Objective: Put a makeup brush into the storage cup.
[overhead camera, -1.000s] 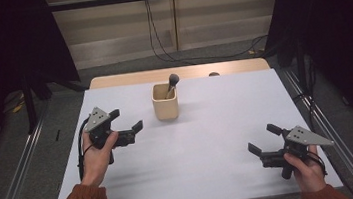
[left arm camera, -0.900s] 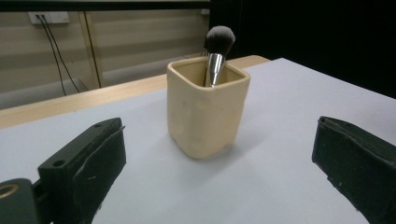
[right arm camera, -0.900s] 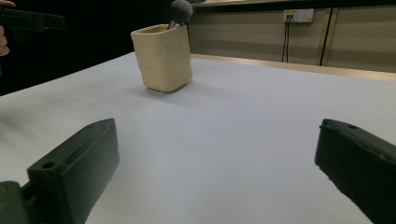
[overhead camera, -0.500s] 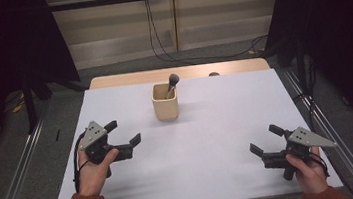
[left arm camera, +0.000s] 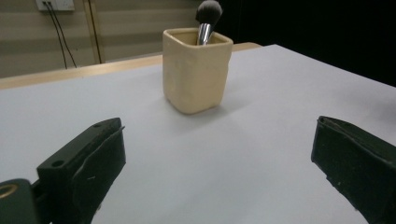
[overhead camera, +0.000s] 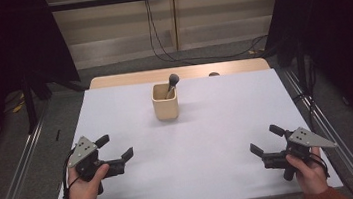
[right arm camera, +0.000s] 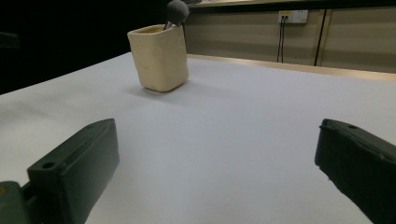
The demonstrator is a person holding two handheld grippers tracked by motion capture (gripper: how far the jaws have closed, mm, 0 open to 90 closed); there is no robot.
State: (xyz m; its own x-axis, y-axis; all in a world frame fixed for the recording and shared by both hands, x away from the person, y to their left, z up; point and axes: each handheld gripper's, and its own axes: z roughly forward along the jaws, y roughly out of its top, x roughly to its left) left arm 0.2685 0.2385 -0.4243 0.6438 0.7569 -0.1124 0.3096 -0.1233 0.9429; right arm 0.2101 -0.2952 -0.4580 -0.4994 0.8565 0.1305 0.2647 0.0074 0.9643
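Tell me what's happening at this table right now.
A person sits at a white table with tongs in each hand. The left tongs and the right tongs are both open and empty, near the table's front edge. Farther back stands a beige cup with a makeup brush in it, bristles up. Neither pair touches the cup.

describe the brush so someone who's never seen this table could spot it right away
On the white table, toward the far edge near the middle, stands a cream square-sided cup. The makeup brush stands in it, leaning, its dark fluffy head and shiny metal ferrule poking above the rim.
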